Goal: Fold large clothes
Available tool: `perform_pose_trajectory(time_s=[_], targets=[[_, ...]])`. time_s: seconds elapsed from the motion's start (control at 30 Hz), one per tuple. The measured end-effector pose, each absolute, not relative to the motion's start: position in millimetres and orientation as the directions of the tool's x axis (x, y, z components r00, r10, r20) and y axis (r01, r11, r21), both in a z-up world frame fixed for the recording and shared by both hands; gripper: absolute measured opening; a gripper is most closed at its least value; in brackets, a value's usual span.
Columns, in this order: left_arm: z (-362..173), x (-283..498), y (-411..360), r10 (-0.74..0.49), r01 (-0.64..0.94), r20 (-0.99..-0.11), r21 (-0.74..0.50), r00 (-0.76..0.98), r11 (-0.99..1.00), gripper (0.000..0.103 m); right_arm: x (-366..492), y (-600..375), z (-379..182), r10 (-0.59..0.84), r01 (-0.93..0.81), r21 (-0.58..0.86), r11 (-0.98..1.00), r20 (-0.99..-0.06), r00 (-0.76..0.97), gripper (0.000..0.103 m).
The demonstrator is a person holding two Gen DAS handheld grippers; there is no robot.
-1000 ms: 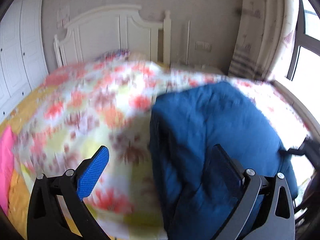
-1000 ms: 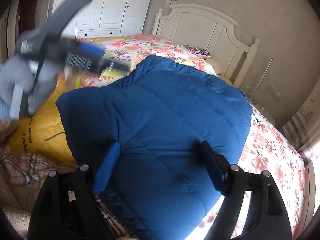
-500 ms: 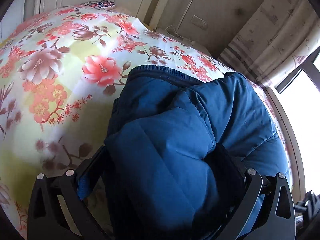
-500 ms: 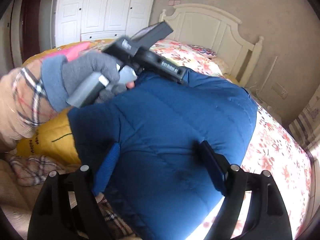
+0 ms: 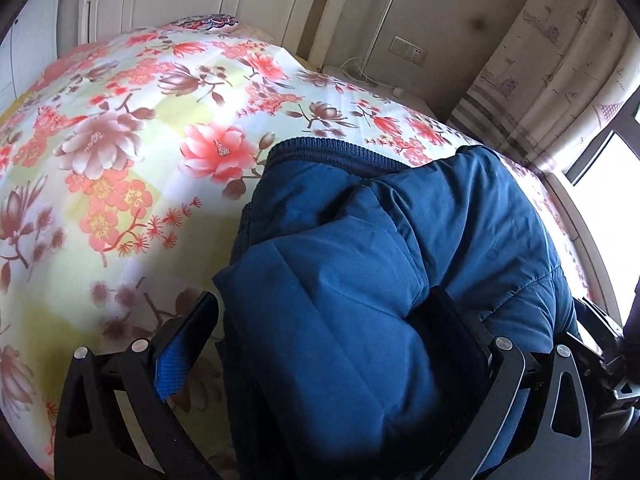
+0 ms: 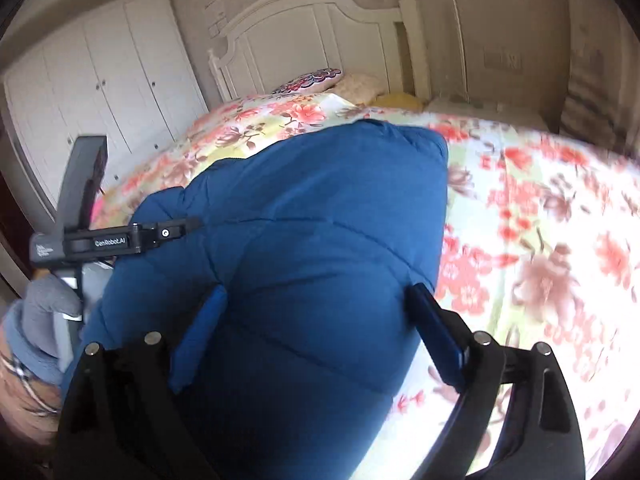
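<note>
A blue padded jacket (image 5: 400, 272) lies folded in a thick bundle on the floral bedspread (image 5: 132, 152). My left gripper (image 5: 320, 320) straddles the near end of the bundle. Its jaws stand wide, and the blue left pad (image 5: 180, 356) sits just clear of the fabric. In the right wrist view the jacket (image 6: 320, 220) fills the middle, and my right gripper (image 6: 316, 312) has its jaws opening with the jacket's near edge between them. The left gripper (image 6: 188, 225) shows there from the side, its tip against the jacket's left part, held by a grey-gloved hand (image 6: 44, 308).
A white headboard (image 6: 316, 36) and pillows (image 6: 316, 78) stand at the far end of the bed. White wardrobes (image 6: 100, 92) line the left wall. A curtain (image 5: 560, 60) and window (image 5: 612, 184) are on the right. The bedspread (image 6: 540, 240) lies bare right of the jacket.
The left gripper dropped onto the jacket's end and then held still. The right wrist view rolled and swung right, its jaws widened, and the left hand's gripper sank to the jacket's left side.
</note>
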State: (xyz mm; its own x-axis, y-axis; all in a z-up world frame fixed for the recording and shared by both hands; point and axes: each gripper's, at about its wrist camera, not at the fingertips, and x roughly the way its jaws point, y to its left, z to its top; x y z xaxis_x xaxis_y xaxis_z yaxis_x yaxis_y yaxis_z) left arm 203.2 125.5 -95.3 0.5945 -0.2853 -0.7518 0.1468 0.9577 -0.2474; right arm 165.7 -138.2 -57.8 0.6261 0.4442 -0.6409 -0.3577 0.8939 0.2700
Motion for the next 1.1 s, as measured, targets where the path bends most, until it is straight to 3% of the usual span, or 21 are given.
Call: perform_pose_trajectory(time_s=[0.1, 0.27, 0.4, 0.57, 0.83, 0.87, 0.93, 0.97, 1.03, 1.1], targets=[[-78, 178, 130, -0.246, 0.142, -0.715, -0.204, 0.654, 0.969, 0.098, 144, -142, -37, 0.417, -0.365, 0.221, 0.904, -0.636, 0.649, 0.091], [-77, 129, 167, -0.337, 0.143, -0.670, -0.329, 0.662, 0.934, 0.098, 113, -150, -27, 0.503, -0.417, 0.290, 0.861, -0.609, 0.614, 0.100], [-99, 100, 171, -0.378, 0.188, -0.694, -0.337, 0.612, 0.922, 0.099, 99, -138, -46, 0.548, -0.437, 0.343, 0.831, -0.637, 0.542, 0.100], [-128, 90, 179, -0.491, 0.167, -0.648, -0.496, 0.582, 0.852, 0.099, 96, -139, -51, 0.573, -0.434, 0.383, 0.816, -0.635, 0.518, 0.101], [-127, 104, 162, -0.523, 0.248, -0.655, -0.470, 0.545, 0.847, 0.097, 115, -151, -79, 0.661, -0.390, 0.535, 0.750, -0.630, 0.407, 0.101], [-127, 107, 159, -0.543, 0.262, -0.655, -0.483, 0.525, 0.836, 0.094, 116, -150, -80, 0.665, -0.387, 0.542, 0.746, -0.630, 0.400, 0.101], [-130, 114, 156, -0.636, 0.281, -0.611, -0.580, 0.470, 0.765, 0.069, 113, -148, -78, 0.657, -0.397, 0.525, 0.753, -0.631, 0.412, 0.101], [-129, 115, 153, -0.631, 0.283, -0.609, -0.573, 0.480, 0.769, 0.066, 110, -147, -77, 0.650, -0.406, 0.509, 0.759, -0.624, 0.433, 0.098], [-119, 111, 142, -0.588, 0.308, -0.615, -0.507, 0.525, 0.805, 0.049, 100, -143, -71, 0.615, -0.428, 0.443, 0.787, -0.607, 0.503, 0.084], [-111, 112, 131, -0.558, 0.312, -0.620, -0.467, 0.552, 0.828, 0.044, 93, -142, -65, 0.577, -0.434, 0.383, 0.816, -0.591, 0.564, 0.068]])
